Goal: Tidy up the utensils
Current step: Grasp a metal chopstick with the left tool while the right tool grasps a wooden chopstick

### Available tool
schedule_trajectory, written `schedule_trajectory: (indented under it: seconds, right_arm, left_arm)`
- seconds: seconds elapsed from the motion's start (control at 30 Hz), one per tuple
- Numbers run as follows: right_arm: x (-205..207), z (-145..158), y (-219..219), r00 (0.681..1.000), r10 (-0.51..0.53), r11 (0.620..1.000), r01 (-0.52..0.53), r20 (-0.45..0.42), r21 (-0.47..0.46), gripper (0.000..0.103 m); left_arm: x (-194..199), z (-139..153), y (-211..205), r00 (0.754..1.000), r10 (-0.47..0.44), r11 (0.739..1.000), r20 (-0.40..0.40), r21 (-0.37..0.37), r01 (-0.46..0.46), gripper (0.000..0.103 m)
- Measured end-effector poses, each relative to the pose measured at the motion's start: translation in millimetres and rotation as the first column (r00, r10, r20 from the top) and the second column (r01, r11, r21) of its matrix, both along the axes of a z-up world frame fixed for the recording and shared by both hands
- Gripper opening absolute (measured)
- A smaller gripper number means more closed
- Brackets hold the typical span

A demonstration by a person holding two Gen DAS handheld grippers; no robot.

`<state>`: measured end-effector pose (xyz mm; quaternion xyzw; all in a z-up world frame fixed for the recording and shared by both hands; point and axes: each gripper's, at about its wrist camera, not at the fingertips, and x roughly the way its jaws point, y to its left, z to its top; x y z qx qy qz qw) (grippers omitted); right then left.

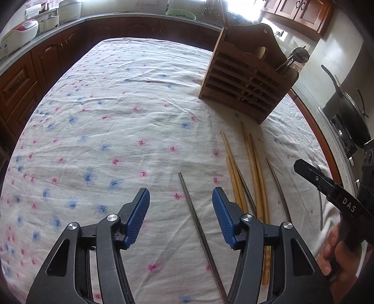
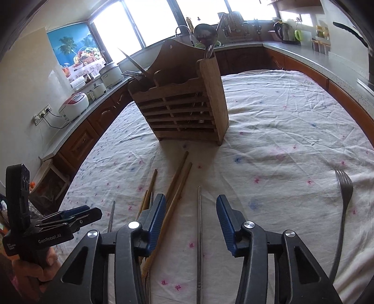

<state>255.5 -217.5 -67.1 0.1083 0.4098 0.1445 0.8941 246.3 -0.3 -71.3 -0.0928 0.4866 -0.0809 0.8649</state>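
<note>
Left hand-held gripper (image 1: 181, 202) spread, astride a metal chopstick (image 1: 198, 224) flat on the clothed surface (image 1: 105, 105); right hand-held gripper (image 2: 190, 208) likewise astride another (image 2: 199, 233), seemingly untouched. Wooden chopsticks (image 1: 256, 168) alongside; fork (image 2: 343, 205) right; utensil rack (image 2: 184, 110) beyond.

Your windows (image 2: 149, 21) blow out with daylight glare. Expect fisheye bending and dark vignetting at edges. The tablecloth (image 1: 116, 117) stays sharp.
</note>
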Motion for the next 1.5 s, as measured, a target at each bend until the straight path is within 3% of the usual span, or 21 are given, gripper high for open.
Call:
schedule_trajectory:
  seconds: [0.17,0.27,0.47,0.63,0.8,0.93,1.1,1.5]
  right_arm:
    - [25,-7,11,0.999,0.029,1.0,-0.028,-0.032,0.006,0.033]
    - [41,-12,17,0.998,0.032,0.999,-0.032,-0.055,0.002,0.03]
    - [69,-28,28,0.992,0.042,0.998,-0.047,-0.119,-0.034,0.023]
    - [76,-35,41,0.989,0.064,0.995,-0.074,-0.137,-0.072,0.02]
    - [90,-37,43,0.987,0.049,0.992,-0.065,-0.153,-0.106,0.008]
    - [86,-38,47,0.99,0.057,0.985,-0.077,-0.131,-0.153,0.006]
    - [82,-34,40,0.991,0.05,0.994,-0.062,-0.125,-0.093,0.005]
    - [39,25,30,0.997,0.083,0.997,-0.083,-0.007,0.006,0.004]
  left_arm:
    - [15,-9,-8,0.998,-0.045,0.999,-0.046,0.017,0.046,0.038]
    - [24,-15,-12,0.995,-0.064,0.997,-0.079,0.025,0.066,0.035]
    - [27,-16,-27,0.994,-0.102,0.989,-0.049,0.104,0.107,0.032]
    - [28,-18,-28,0.995,-0.094,0.985,-0.026,0.14,0.097,0.011]
    - [27,-20,-26,0.995,-0.094,0.987,-0.01,0.126,0.095,0.008]
    - [28,-20,-19,0.996,-0.082,0.994,-0.017,0.07,0.083,0.006]
    - [24,-15,-8,0.997,-0.071,0.997,-0.031,-0.023,0.07,0.004]
    - [-3,44,2,0.994,-0.057,0.996,0.091,-0.07,0.063,0.003]
